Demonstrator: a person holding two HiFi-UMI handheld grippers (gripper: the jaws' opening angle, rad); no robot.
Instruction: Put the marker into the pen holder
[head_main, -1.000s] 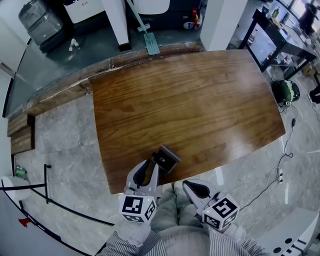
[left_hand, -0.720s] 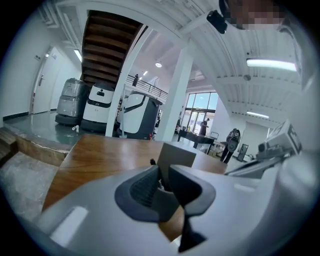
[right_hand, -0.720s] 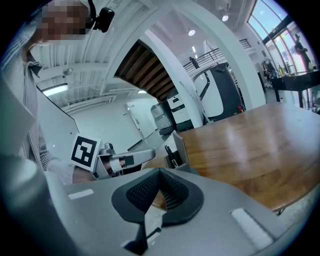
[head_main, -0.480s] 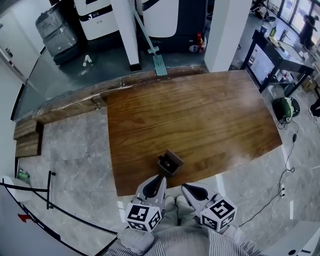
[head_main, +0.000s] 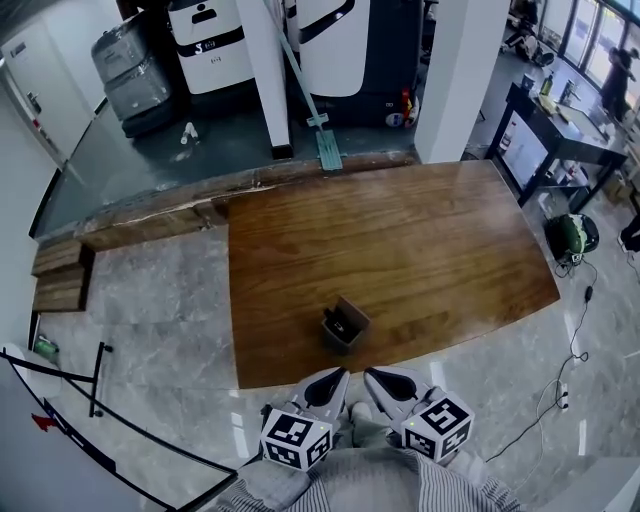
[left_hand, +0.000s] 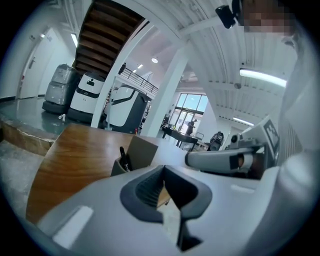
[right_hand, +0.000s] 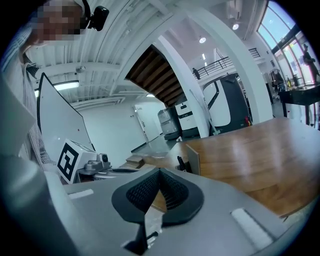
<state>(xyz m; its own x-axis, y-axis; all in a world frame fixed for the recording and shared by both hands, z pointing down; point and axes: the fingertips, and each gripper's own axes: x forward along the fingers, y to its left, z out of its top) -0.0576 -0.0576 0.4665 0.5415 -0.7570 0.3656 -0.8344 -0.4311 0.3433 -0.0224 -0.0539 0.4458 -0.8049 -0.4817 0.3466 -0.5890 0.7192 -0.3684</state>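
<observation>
The marker (left_hand: 121, 155) sits inside the pen holder (head_main: 344, 322), with its black end showing above the rim. The holder is just ahead of our two grippers and touches neither. We hold the left gripper (head_main: 338, 376) and the right gripper (head_main: 374, 376) side by side, close in front of us, tips pointing forward. In each gripper view the dark ribbed pads meet, so both pairs of jaws are closed on themselves and empty. Behind the jaws we see the cube with square markers (head_main: 295, 440) on the left gripper and its twin on the right, then our striped sleeves (head_main: 380, 490).

Past the tips, the holder stands near the closest edge of a wooden tabletop (head_main: 400, 230). The tabletop is brown, glossy and strongly grained, and it stretches well away from us. Pale grey marble floor (head_main: 150, 300) surrounds it, with a darker floor strip (head_main: 130, 160) beyond the far edge. A green long-handled floor tool (head_main: 325, 150) leans there between two white pillars (head_main: 455, 70). Farther off stand white and black machines (head_main: 205, 45). Far to the right gripper's side are a black desk (head_main: 555, 130) and a cable (head_main: 575, 320) trailing on the floor.

The print on the machines is too small for us to read.
</observation>
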